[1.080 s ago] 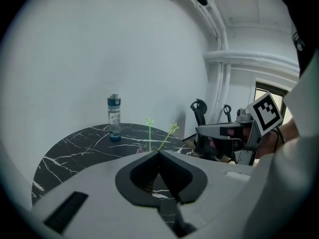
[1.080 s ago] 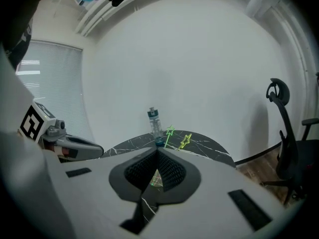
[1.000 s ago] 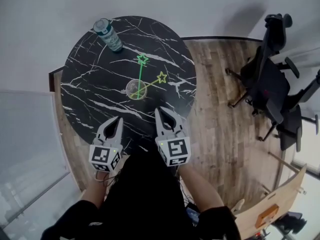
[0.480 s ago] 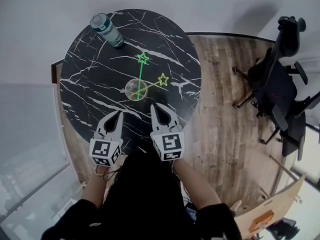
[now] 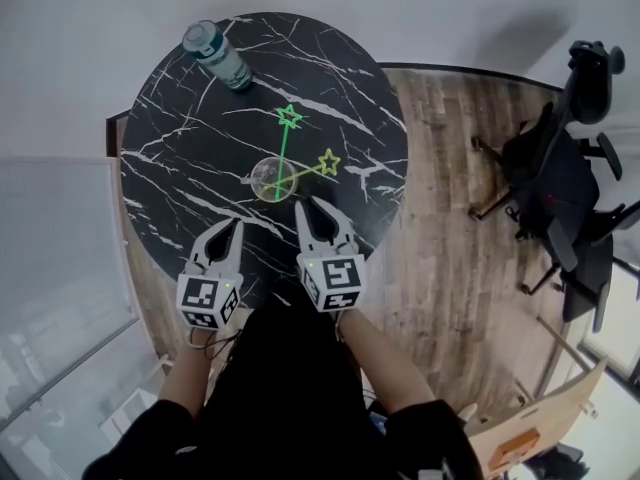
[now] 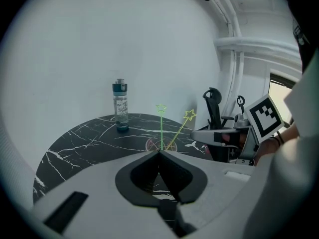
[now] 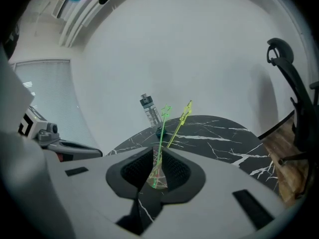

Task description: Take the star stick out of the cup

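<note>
A clear cup (image 5: 272,178) stands near the middle of the round black marble table (image 5: 180,168). Two star sticks lean out of it, one with a green star (image 5: 289,117) and one with a yellow star (image 5: 328,161). My right gripper (image 5: 314,208) hovers just short of the cup, jaws a little apart and empty; in the right gripper view (image 7: 158,151) the cup (image 7: 157,176) shows through the narrow gap, with the green star (image 7: 166,109) above it. My left gripper (image 5: 234,226) is shut and empty over the table's near edge; in its own view (image 6: 159,153) the cup (image 6: 162,144) lies straight ahead.
A clear water bottle (image 5: 217,56) with a teal cap stands at the table's far left edge. A black office chair (image 5: 560,188) stands on the wooden floor (image 5: 450,218) to the right. A white wall lies behind the table.
My right gripper has moved forward and left, closer to the cup. The left gripper has barely moved. Cup and sticks stand as before.
</note>
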Motion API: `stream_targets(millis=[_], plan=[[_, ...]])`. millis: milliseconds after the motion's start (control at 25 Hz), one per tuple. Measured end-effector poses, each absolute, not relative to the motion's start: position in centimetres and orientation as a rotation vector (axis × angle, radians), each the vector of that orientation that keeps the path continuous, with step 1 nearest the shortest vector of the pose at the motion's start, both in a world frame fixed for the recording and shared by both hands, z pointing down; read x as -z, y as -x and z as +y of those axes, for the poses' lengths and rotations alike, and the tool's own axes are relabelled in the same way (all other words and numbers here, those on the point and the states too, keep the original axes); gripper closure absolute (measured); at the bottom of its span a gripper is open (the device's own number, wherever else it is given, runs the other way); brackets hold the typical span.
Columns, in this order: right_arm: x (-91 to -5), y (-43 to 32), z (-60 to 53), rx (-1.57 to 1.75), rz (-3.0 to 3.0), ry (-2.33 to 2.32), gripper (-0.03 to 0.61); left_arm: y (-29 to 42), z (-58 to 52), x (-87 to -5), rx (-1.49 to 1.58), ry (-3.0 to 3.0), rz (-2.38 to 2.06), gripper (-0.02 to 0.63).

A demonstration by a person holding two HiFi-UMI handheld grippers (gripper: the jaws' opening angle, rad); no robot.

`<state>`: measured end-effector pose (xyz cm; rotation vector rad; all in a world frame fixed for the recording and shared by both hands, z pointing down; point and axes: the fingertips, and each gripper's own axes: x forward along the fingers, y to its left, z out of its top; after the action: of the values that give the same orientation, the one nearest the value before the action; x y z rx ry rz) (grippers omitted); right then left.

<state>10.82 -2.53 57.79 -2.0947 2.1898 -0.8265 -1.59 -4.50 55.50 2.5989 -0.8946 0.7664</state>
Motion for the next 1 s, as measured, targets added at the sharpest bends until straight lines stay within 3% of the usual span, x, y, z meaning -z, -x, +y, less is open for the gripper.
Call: stream_targets(millis=[1000], plan=[[-59.5, -12.6, -6.4, 0.987, 2.029, 1.938, 0.476, 2.0, -5.0, -55.8, -0.784, -2.535, -0.997, 0.615]])
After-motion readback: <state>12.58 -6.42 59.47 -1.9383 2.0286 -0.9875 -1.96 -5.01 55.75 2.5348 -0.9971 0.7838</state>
